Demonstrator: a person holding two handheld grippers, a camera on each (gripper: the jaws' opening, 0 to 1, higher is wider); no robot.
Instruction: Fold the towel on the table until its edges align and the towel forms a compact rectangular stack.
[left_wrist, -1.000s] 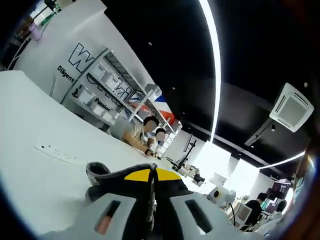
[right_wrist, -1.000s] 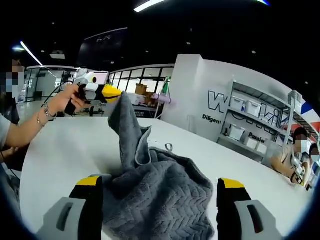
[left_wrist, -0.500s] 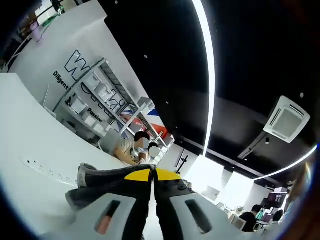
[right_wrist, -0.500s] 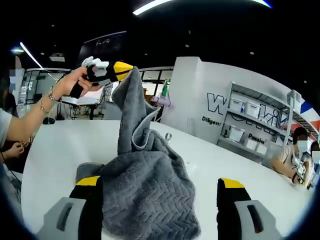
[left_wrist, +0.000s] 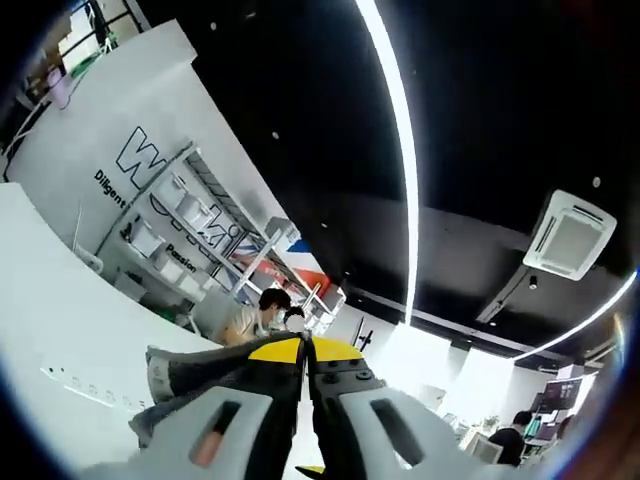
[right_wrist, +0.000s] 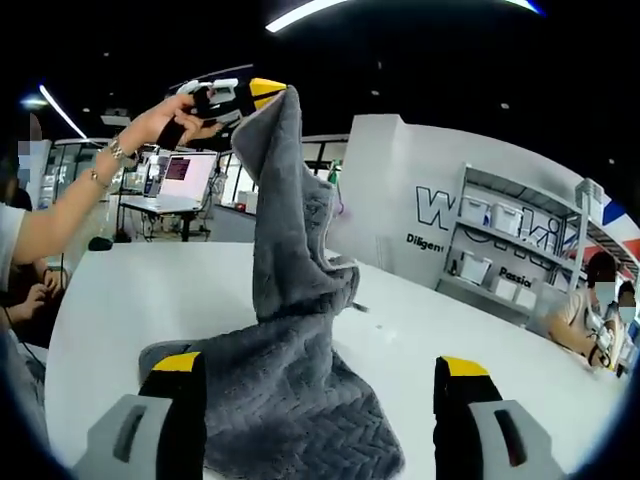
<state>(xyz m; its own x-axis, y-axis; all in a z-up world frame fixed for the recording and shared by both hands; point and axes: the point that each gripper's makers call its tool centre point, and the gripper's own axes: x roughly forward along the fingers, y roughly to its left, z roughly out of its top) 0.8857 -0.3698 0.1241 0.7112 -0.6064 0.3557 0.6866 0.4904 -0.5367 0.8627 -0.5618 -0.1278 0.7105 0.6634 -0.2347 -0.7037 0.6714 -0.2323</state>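
A grey towel (right_wrist: 290, 330) with a herringbone weave hangs from one raised corner, its lower part piled on the white table (right_wrist: 130, 300). My left gripper (right_wrist: 265, 90), held by a hand, is shut on that top corner high above the table. In the left gripper view the jaws (left_wrist: 305, 352) are closed together, with a fold of the towel (left_wrist: 175, 368) sticking out to their left. My right gripper (right_wrist: 320, 385) stands open low over the table, its two yellow-tipped fingers (right_wrist: 180, 362) on either side of the towel's lower heap, not touching it.
A white wall with lettering and a shelf rack with bins (right_wrist: 505, 240) stand behind the table. Seated people (right_wrist: 590, 310) are at the far right edge. A white power strip (left_wrist: 85, 385) lies on the table. A person's arm (right_wrist: 70, 200) reaches in from the left.
The left gripper has lifted the towel corner higher, stretching the towel upright and pulling more of it off the table. The right gripper has stayed still and open.
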